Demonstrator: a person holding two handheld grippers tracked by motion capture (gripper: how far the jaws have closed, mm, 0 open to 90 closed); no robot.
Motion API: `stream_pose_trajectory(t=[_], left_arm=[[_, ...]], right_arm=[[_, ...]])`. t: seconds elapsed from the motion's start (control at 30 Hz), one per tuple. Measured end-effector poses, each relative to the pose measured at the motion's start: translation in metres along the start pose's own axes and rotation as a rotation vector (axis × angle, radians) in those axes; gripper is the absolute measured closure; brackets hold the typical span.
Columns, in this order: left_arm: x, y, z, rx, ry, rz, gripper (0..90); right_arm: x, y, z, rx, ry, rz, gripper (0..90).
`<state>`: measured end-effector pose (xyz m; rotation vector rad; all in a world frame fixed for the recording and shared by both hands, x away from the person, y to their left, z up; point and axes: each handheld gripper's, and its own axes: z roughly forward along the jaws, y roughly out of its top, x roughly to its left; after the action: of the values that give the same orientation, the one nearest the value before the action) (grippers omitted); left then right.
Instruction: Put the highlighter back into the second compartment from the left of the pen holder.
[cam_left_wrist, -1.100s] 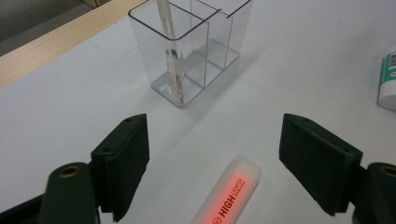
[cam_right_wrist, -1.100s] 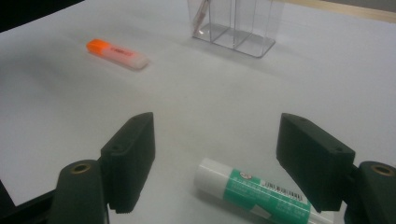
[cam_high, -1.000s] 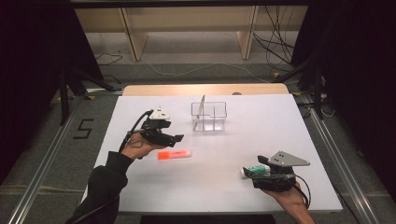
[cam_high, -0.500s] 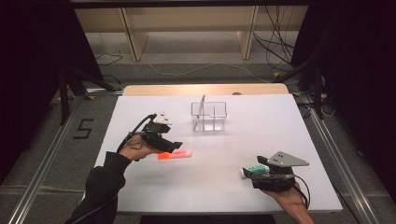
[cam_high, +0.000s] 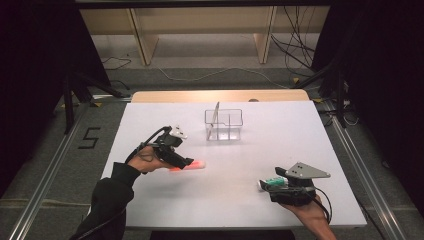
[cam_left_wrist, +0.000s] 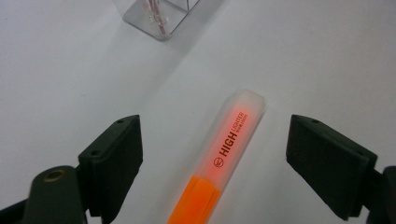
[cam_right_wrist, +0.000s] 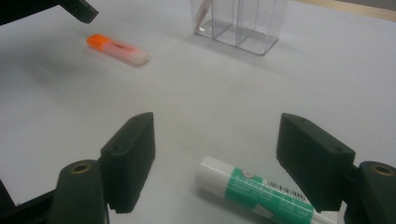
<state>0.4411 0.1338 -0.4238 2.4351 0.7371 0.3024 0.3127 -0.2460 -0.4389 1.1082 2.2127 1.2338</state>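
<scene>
**Lining up on the highlighter**

Left gripper (cam_left_wrist: 212, 154) has just been spreading its jaws and they stand wide apart, with the orange highlighter (cam_left_wrist: 224, 163) flat on the table (cam_high: 280, 165) between them, neither pad touching. I'd drop lower, centre on the barrel, then squeeze across its narrow side. Right gripper (cam_right_wrist: 215, 163) is spread apart too, the glue stick (cam_right_wrist: 261, 193) lying between its jaws, untouched. Count: one highlighter, one glue stick, one clear organizer (cam_high: 223, 124) ahead of both grippers.
</scene>
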Motion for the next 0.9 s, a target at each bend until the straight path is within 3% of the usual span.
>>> stream_pose_trajectory(t=[0.13,0.2,0.4,0.53,0.57,0.7,0.73,0.8,0.9], left_arm=[[-0.002,0.0,0.002,0.014,0.004,0.014,19.7],[-0.003,0.001,0.004,0.041,0.004,0.049,20.7],[-0.006,0.001,0.011,0.11,-0.019,0.096,22.7],[-0.005,0.0,0.017,0.138,-0.025,0.085,24.6],[-0.004,0.001,0.018,0.157,-0.031,0.104,25.5],[-0.002,-0.001,0.022,0.19,-0.039,0.105,27.3],[-0.001,-0.001,0.023,0.213,-0.04,0.132,28.7],[-0.002,-0.003,0.026,0.217,-0.043,0.124,30.0],[0.0,-0.003,0.029,0.256,-0.042,0.163,32.9]], right_arm=[[-0.001,0.0,0.0,0.002,0.0,-0.005,29.0],[0.0,-0.001,0.0,0.01,-0.006,-0.004,29.0],[0.003,-0.001,-0.002,0.011,-0.013,-0.012,29.0],[0.004,-0.001,-0.002,0.008,-0.013,-0.018,29.0],[0.005,-0.001,-0.002,0.011,-0.013,-0.016,29.1],[0.005,-0.001,-0.001,0.013,-0.012,-0.017,29.1],[0.005,-0.001,-0.001,0.014,-0.011,-0.017,29.1],[0.005,-0.001,-0.001,0.012,-0.011,-0.017,29.0],[0.005,-0.001,-0.001,0.013,-0.011,-0.016,29.1]])
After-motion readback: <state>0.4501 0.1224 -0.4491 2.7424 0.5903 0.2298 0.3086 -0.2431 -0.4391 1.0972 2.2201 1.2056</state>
